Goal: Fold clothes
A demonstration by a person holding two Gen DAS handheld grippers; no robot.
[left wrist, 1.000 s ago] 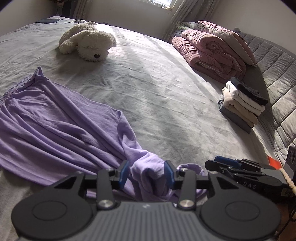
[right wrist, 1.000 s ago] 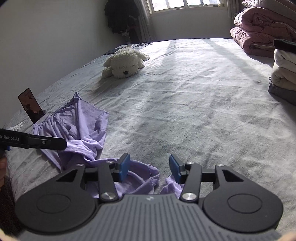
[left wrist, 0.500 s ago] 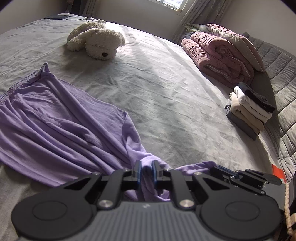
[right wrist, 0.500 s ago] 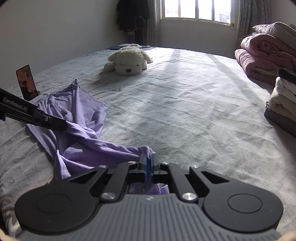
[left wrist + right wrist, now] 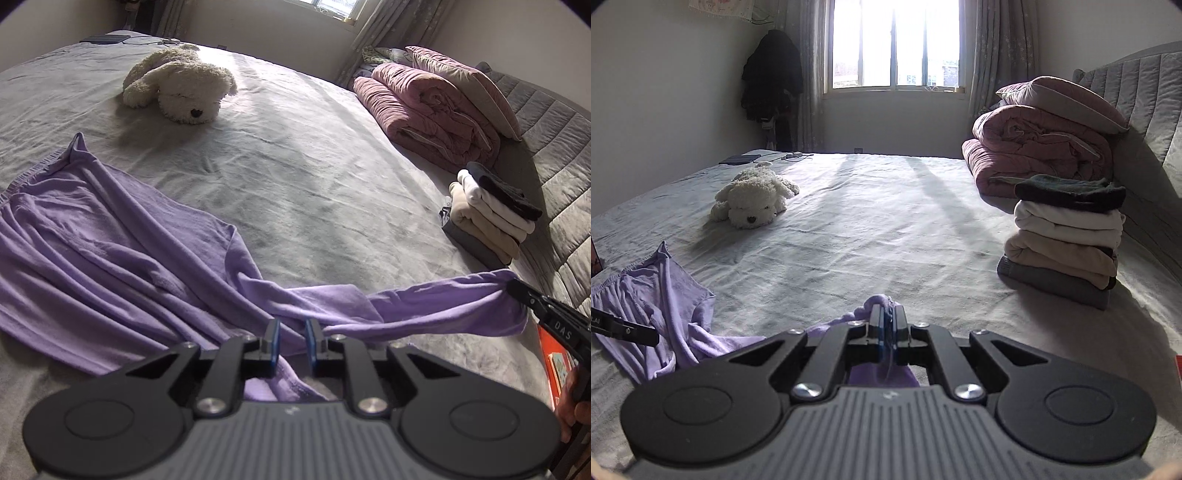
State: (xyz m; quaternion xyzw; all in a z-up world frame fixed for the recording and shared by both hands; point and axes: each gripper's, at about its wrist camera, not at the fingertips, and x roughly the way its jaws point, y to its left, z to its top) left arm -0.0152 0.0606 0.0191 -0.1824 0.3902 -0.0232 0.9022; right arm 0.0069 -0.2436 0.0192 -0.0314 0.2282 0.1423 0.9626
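A purple garment (image 5: 110,254) lies crumpled on the grey bed (image 5: 295,155), spreading to the left. My left gripper (image 5: 291,341) is shut on a bunched fold of it at the near edge. My right gripper (image 5: 887,325) is shut on another end of the purple garment (image 5: 665,299), which peeks above its fingertips. In the left wrist view the right gripper (image 5: 546,314) holds a stretched strip of the cloth lifted at the right. In the right wrist view the left gripper's finger (image 5: 624,326) shows at the far left.
A white plush dog (image 5: 181,88) lies at the far left of the bed. A stack of folded clothes (image 5: 1067,236) stands at the right, with a rolled pink duvet and pillow (image 5: 1041,144) behind it. The quilted headboard (image 5: 554,147) runs along the right.
Both grippers closed on the purple garment. The right gripper then pulled its end away to the right, stretching a strip of cloth between the two grippers.
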